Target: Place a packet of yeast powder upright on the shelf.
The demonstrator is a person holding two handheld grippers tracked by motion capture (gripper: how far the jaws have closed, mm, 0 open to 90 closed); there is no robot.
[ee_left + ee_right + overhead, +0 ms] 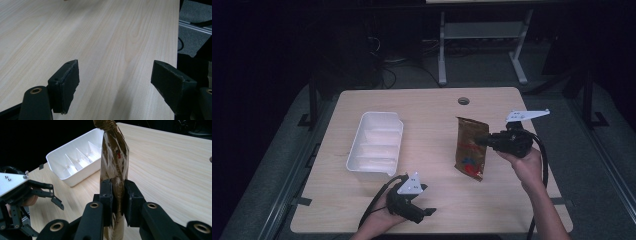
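Pouch [113,160] pinched betw. right gripper [117,195] jaws, above table [170,170].

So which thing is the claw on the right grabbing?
Look at the light wooden table. Right of the white tray with dividers, the right gripper pinches a brown snack bag. It is the only shiny, crinkly thing there, brown with red and blue print near its bottom.

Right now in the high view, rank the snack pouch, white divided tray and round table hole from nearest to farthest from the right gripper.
1. Snack pouch: clamped in the right gripper jaws.
2. Table hole: beyond it, toward the far edge.
3. White divided tray: at the table's left.
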